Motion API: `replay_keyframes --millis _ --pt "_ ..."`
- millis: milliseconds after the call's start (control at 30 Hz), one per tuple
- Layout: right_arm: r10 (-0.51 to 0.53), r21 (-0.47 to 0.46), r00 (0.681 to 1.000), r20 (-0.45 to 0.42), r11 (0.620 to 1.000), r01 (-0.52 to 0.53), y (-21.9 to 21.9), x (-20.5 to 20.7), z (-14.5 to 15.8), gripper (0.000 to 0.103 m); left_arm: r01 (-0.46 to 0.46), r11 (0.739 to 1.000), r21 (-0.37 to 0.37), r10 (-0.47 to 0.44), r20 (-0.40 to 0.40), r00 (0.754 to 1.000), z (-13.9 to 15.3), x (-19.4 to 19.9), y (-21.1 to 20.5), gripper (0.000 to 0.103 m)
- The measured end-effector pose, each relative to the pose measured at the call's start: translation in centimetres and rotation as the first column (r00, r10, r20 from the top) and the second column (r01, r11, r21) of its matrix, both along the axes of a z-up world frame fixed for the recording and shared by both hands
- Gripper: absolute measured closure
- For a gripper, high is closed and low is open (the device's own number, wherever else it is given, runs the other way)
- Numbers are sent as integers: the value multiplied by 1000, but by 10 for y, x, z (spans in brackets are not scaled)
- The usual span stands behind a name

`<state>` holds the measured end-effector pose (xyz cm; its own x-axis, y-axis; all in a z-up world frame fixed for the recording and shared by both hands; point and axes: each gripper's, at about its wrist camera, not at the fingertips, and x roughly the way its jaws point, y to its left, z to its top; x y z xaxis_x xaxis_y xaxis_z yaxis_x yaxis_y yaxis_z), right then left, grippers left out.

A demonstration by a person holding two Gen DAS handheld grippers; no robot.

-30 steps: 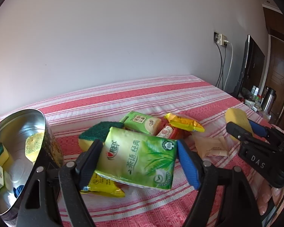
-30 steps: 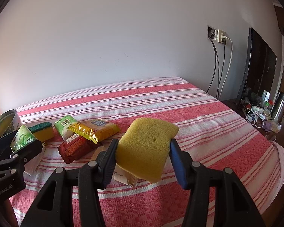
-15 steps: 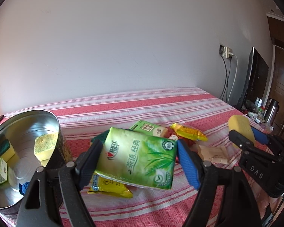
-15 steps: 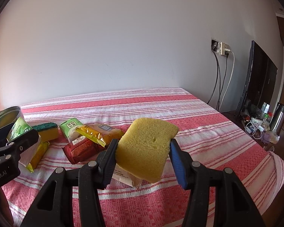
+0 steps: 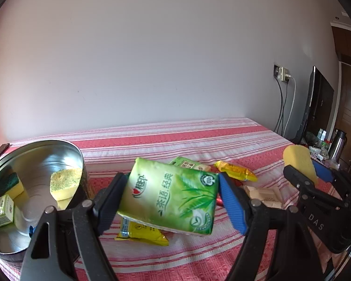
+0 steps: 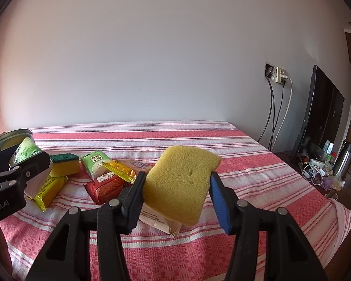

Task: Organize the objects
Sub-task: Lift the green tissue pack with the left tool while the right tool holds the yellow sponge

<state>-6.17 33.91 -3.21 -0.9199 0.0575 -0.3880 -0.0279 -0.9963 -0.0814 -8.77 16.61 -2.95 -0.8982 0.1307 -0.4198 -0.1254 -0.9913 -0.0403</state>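
Note:
My left gripper [image 5: 170, 196] is shut on a green tissue pack [image 5: 170, 194] and holds it in the air beside a round metal tin [image 5: 80, 161] at the left. The tin holds two sponges [image 5: 63, 183] and a small green carton [image 5: 0, 210]. My right gripper [image 6: 175, 194] is shut on a yellow sponge [image 6: 180, 185] and holds it above the striped bed; it also shows at the right of the left wrist view [image 5: 299, 164]. On the bed lie a green-topped sponge [image 6: 65, 164], a yellow packet [image 6: 49, 189], a red packet [image 6: 103, 186], an orange packet [image 6: 121, 169] and a beige sachet [image 6: 156, 219].
The red-and-white striped bedspread [image 6: 245, 159] runs to a white wall behind. At the right stand a dark TV screen [image 6: 323, 114], wall sockets with cables [image 6: 278, 75] and a low stand with a thermos [image 6: 344, 157] and clutter.
My left gripper has lifted the tissue pack and swung left toward the tin, which shows more of its inside. My right gripper has risen a little with the sponge.

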Motion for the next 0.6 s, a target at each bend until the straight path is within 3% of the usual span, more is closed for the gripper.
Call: replay_keyframes --millis 600 --pt "77 29 993 -89 997 -74 -12 15 4 48 -30 1000 9 31 -67 997 4 12 -5 24"
